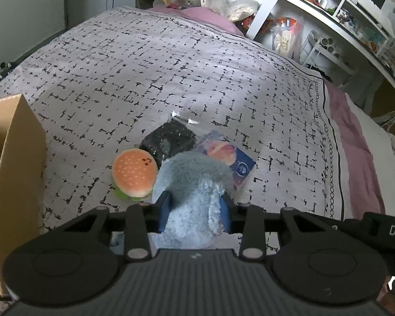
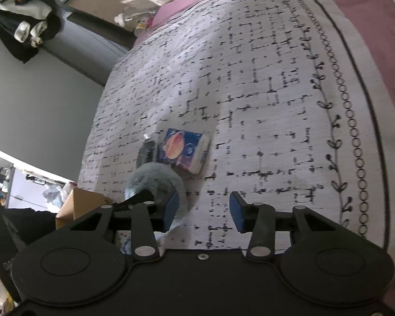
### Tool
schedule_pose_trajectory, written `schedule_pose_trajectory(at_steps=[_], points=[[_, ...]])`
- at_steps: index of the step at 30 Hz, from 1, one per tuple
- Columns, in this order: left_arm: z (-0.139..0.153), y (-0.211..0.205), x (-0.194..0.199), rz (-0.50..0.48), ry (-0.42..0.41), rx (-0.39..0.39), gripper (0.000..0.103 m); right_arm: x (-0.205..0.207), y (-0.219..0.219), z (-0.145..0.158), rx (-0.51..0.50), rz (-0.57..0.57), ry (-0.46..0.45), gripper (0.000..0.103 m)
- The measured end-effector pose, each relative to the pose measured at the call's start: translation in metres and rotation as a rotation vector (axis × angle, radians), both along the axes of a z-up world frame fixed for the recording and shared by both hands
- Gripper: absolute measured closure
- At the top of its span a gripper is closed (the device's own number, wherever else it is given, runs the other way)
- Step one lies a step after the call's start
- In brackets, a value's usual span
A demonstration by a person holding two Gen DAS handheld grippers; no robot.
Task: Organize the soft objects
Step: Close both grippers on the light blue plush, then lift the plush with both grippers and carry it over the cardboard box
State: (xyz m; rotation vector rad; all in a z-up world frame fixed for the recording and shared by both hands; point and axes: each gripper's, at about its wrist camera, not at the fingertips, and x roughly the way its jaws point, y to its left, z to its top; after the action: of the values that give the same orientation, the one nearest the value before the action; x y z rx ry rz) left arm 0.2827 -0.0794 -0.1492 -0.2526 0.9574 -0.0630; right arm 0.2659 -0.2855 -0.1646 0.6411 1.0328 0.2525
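Fluffy blue-grey plush toy (image 1: 194,197) fills the space right in front of the left wrist camera, and the left gripper (image 1: 194,210) has it pinched, its blue pads pressed into the fur on both sides. Off to the left of those jaws stands an open cardboard box (image 1: 10,163) on the edge of the bed; just ahead and left of the jaws lies a burger plush (image 1: 133,176), touching the blue-grey toy. Straight ahead of the jaws, a black bundle in clear wrap (image 1: 168,142) sits behind the toy, and ahead to the right a blue tissue pack with a peach print (image 1: 231,160) pokes out from under the fur. All of it rests on the white bedspread with black dashes (image 1: 171,73), with a cluttered white shelf unit (image 1: 355,21) far off to the right. Over on the right wrist view, the right gripper (image 2: 204,212) hangs with its jaws spread wide and nothing between them, only bedspread below. Its left pad sits just in front of the plush toy (image 2: 155,181), whether touching it I cannot tell, and the tissue pack (image 2: 183,152) lies ahead and a little left of the jaws, with the black bundle (image 2: 146,152) beside it on the left.
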Motion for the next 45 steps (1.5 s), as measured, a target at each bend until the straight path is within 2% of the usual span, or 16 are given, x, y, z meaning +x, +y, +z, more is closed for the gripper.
schedule_pose_trajectory(at_steps=[4,8,15,21,23,25,27,28,30,36,45], points=[[0.001,0.009,-0.001,0.015,-0.003,-0.041,0.072,0.001,0.003,0.000,0.019,0.010,-0.005,0.060],[0.004,0.015,-0.004,0.013,-0.002,-0.118,0.077,0.000,0.004,0.000,0.026,0.009,-0.006,0.060],[0.013,0.011,-0.014,-0.021,-0.007,-0.213,0.077,0.000,0.004,-0.002,0.040,0.007,0.008,0.060],[0.026,0.005,-0.021,-0.057,-0.026,-0.248,0.078,-0.002,0.002,-0.002,0.083,0.011,0.007,0.060],[0.030,0.004,-0.023,-0.059,-0.029,-0.264,0.078,-0.004,0.000,-0.001,0.108,0.014,-0.003,0.066],[0.033,0.004,-0.025,-0.061,-0.034,-0.270,0.078,-0.006,0.001,0.001,0.133,0.021,-0.013,0.074],[0.036,0.005,-0.027,-0.061,-0.037,-0.275,0.078,-0.007,0.001,0.004,0.142,0.029,-0.021,0.078],[0.038,0.006,-0.029,-0.059,-0.042,-0.272,0.078,-0.009,0.002,0.006,0.143,0.033,-0.029,0.085],[0.041,0.008,-0.033,-0.050,-0.055,-0.267,0.078,-0.011,0.002,0.009,0.154,0.044,-0.050,0.089],[0.054,0.017,-0.043,-0.027,-0.078,-0.255,0.078,-0.021,0.012,0.026,0.141,0.090,-0.111,0.091],[0.069,0.026,-0.059,-0.023,-0.111,-0.190,0.078,-0.033,0.029,0.036,0.124,0.095,-0.133,0.091]])
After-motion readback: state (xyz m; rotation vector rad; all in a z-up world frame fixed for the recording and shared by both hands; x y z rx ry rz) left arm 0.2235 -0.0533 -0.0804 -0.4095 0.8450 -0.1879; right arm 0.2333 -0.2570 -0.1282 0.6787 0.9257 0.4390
